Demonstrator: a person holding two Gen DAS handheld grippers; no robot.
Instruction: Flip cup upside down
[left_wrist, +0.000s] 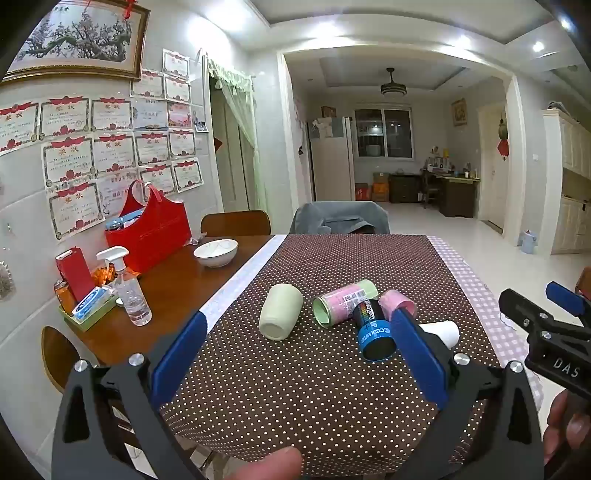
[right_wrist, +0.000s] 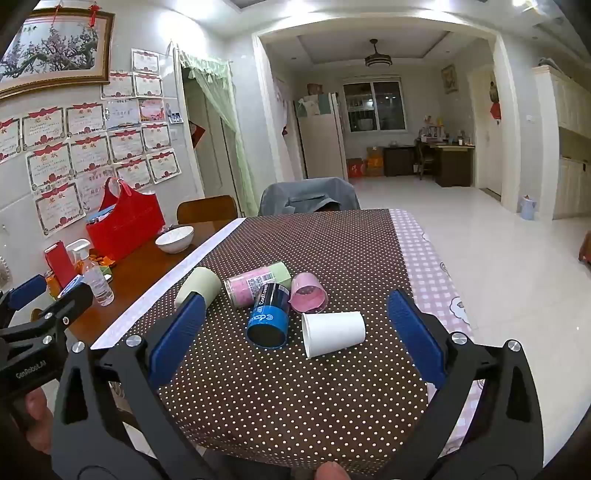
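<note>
While cups (right_wrist: 333, 333) lie sideways, both hand-held grippers (right_wrist: 295, 332) hover agape.

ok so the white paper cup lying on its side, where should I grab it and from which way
Probably the white paper cup across its mid-wall, coming from above with the right tool, which is open and nearest. It lies on its side, mouth toward the blue can, so the tapered wall is exposed front and back.
</note>
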